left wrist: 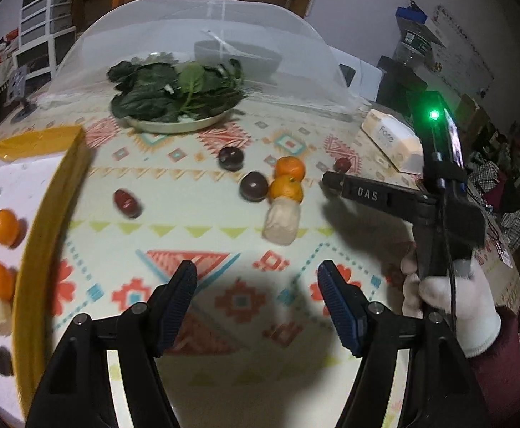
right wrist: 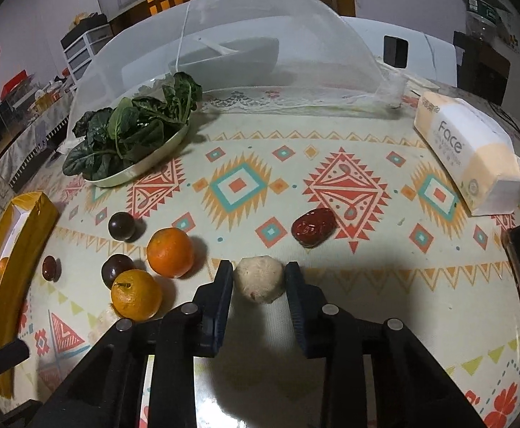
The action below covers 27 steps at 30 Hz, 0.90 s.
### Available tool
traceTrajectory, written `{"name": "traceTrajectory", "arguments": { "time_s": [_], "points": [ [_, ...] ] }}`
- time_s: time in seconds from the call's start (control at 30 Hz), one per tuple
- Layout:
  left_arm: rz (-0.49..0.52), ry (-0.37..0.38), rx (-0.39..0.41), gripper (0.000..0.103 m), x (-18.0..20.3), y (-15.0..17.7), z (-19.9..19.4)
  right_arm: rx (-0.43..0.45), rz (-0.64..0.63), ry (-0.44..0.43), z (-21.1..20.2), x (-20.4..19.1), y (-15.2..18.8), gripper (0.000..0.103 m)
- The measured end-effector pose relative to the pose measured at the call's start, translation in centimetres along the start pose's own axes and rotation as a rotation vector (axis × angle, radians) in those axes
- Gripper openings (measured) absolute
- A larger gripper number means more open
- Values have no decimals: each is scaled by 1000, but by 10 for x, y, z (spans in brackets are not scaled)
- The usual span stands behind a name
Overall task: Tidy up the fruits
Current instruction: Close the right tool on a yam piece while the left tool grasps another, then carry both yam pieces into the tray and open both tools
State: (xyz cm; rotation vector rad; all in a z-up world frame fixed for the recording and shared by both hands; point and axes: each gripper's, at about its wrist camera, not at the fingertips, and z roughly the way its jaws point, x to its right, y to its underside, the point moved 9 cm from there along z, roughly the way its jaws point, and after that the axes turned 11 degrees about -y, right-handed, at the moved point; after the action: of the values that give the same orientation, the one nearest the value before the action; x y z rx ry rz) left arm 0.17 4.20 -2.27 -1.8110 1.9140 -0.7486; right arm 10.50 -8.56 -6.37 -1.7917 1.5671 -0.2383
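Note:
My left gripper [left wrist: 256, 285] is open and empty above the patterned tablecloth. A yellow-rimmed tray [left wrist: 49, 207] at the left holds two oranges [left wrist: 5, 226], pale pieces and a dark plum. On the cloth lie two oranges [left wrist: 288, 178], two dark plums [left wrist: 253, 187], a red date [left wrist: 128, 203] and a pale peeled fruit [left wrist: 282, 223]. My right gripper [right wrist: 260, 278] has its jaws around that pale fruit [right wrist: 258, 281], close to its sides; whether they touch it I cannot tell. A second red date [right wrist: 313, 226] lies beyond it. Oranges [right wrist: 170, 251] and plums [right wrist: 121, 226] sit to its left.
A plate of spinach [left wrist: 174, 96] stands in front of a white mesh food cover [left wrist: 203, 35] with a bowl under it. A tissue pack [right wrist: 470, 157] lies at the right. The tray also shows at the left edge of the right wrist view [right wrist: 24, 249].

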Motion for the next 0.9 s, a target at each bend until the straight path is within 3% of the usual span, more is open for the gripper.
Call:
{"name": "traceTrajectory", "arguments": {
  "time_s": [0.1, 0.33, 0.43, 0.63, 0.7, 0.9],
  "points": [
    [-16, 29, 12, 70, 7, -10, 8, 23, 20, -27, -9, 1, -2, 32],
    [64, 13, 32, 68, 28, -23, 35, 50, 73, -77, -23, 8, -3, 32],
    [91, 18, 17, 52, 38, -23, 46, 62, 98, -93, -28, 13, -4, 32],
    [92, 5, 18, 49, 45, -30, 62, 75, 112, -117, -33, 13, -7, 32],
    [88, -2, 5, 29, 44, -30, 68, 75, 115, -126, -33, 12, -7, 32],
    [41, 11, 11, 29, 37, -31, 69, 75, 119, -141, -35, 12, -7, 32]
  ]
}}
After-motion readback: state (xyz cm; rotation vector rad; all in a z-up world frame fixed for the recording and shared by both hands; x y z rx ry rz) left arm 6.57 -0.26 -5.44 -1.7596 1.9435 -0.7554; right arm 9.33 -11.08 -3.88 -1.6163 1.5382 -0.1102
